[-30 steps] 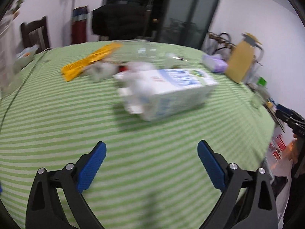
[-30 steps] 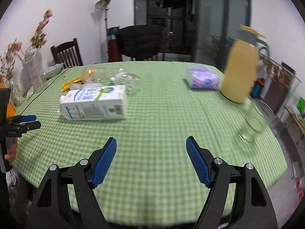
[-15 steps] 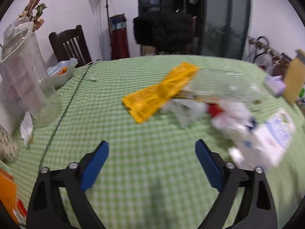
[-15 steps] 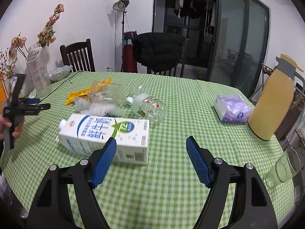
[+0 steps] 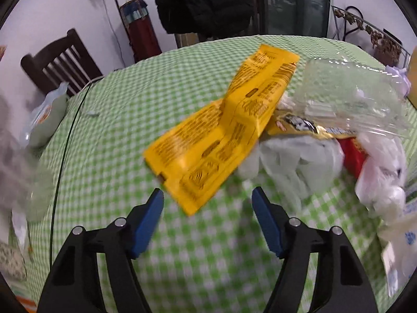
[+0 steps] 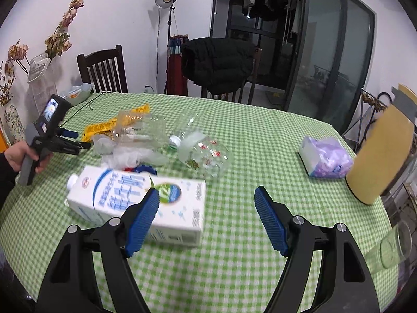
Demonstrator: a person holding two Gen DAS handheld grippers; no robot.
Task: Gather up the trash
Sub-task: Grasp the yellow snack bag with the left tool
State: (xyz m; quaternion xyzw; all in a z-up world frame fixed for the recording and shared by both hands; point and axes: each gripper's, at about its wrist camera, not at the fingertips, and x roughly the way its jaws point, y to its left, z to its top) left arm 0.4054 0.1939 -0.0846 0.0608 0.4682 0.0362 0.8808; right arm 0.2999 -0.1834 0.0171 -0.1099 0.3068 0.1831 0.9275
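A pile of trash lies on the green checked tablecloth. In the left wrist view a flattened yellow carton lies just ahead of my open left gripper, with clear plastic packaging, crumpled white plastic and a red wrapper to its right. In the right wrist view my open right gripper hovers beside a white and blue milk carton lying on its side. A crushed clear bottle lies beyond it. The left gripper also shows at the left.
A purple tissue pack, a yellow thermos jug and a drinking glass stand at the table's right side. A vase with dried flowers, a small bowl and dark chairs are at the far left.
My left gripper has moved forward toward the yellow carton, which now looms large. My right gripper has moved closer to the milk carton. Both stay open.
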